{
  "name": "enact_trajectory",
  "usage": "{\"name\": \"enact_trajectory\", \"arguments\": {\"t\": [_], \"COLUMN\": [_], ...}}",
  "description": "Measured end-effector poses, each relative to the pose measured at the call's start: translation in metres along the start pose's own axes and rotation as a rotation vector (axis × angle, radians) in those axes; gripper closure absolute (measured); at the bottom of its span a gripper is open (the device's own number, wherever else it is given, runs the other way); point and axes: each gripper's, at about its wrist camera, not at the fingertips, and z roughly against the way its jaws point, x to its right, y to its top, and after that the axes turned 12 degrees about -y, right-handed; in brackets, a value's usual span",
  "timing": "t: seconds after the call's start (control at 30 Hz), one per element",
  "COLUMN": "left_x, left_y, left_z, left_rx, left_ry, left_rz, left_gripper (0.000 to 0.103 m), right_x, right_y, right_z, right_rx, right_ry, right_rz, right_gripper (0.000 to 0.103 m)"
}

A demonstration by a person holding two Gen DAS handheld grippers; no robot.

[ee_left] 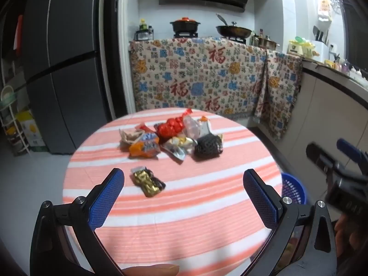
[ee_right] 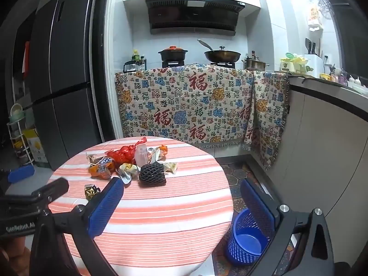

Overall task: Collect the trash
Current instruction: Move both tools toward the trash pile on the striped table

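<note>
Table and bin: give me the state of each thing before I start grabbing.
Left gripper: open, empty.
Right gripper: open, empty.
Blue basket: upright on floor, empty.
Gold wrapper: alone, nearest.
Black foam net: on table.
Wrapper pile: on table, uncollected.

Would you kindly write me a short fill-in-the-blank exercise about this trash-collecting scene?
1. The round table wears a cloth striped white and ____.
2. The blue plastic mesh basket stands on the ____.
3. The crumpled gold foil wrapper lies ____ from the main wrapper pile.
4. Both grippers' jaws stand ____.

Missing words: orange; floor; apart; open
</note>
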Motion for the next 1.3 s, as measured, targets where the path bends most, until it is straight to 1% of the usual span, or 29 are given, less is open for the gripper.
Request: {"name": "enact_trajectory", "arguments": {"t": [0.13, 0.23, 0.33, 0.6, 0.63, 0.7, 0.8, 0.87, 1.07, 1.17, 1.3], "left_x": [-0.011, -0.021, -0.025, -0.017, -0.015, -0.014, -0.02, -0.027, -0.057, -0.067, -0.061], "left_y": [-0.01, -0.008, -0.007, -0.009, -0.009, -0.008, -0.013, -0.02, -0.037, -0.042, -0.039], "left_z": [0.005, 0.016, 0.025, 0.018, 0.015, 0.01, 0.005, 0.002, -0.007, -0.011, -0.01], "left_rx": [-0.026, -0.001, 0.023, 0.014, 0.011, -0.003, -0.021, -0.029, -0.067, -0.08, -0.083], "left_ry": [0.021, 0.067, 0.089, 0.07, 0.064, 0.06, 0.052, 0.062, 0.104, 0.11, 0.093], "left_rz": [0.024, 0.039, 0.055, 0.037, 0.03, 0.022, 0.034, 0.038, 0.072, 0.094, 0.096], "left_gripper": [0.0, 0.0, 0.0, 0.0, 0.0, 0.0, 0.0, 0.0, 0.0, 0.0, 0.0], "right_x": [0.007, 0.013, 0.017, 0.012, 0.015, 0.014, 0.016, 0.014, 0.001, -0.005, -0.013], "right_y": [0.002, 0.007, 0.011, 0.012, 0.009, 0.01, 0.011, 0.009, 0.005, 0.005, 0.003], "right_z": [0.001, 0.005, 0.009, -0.004, 0.002, 0.002, 0.003, 0.002, -0.011, -0.012, -0.01], "right_rx": [0.002, 0.026, 0.048, 0.023, 0.028, 0.029, 0.038, 0.033, 0.012, 0.013, 0.02], "right_ry": [0.004, -0.003, -0.012, 0.008, 0.007, 0.004, -0.016, -0.018, -0.004, 0.002, 0.014], "right_rz": [-0.02, -0.034, -0.045, -0.04, -0.039, -0.032, -0.039, -0.034, -0.014, -0.003, 0.014], "right_gripper": [0.0, 0.0, 0.0, 0.0, 0.0, 0.0, 0.0, 0.0, 0.0, 0.0, 0.0]}}
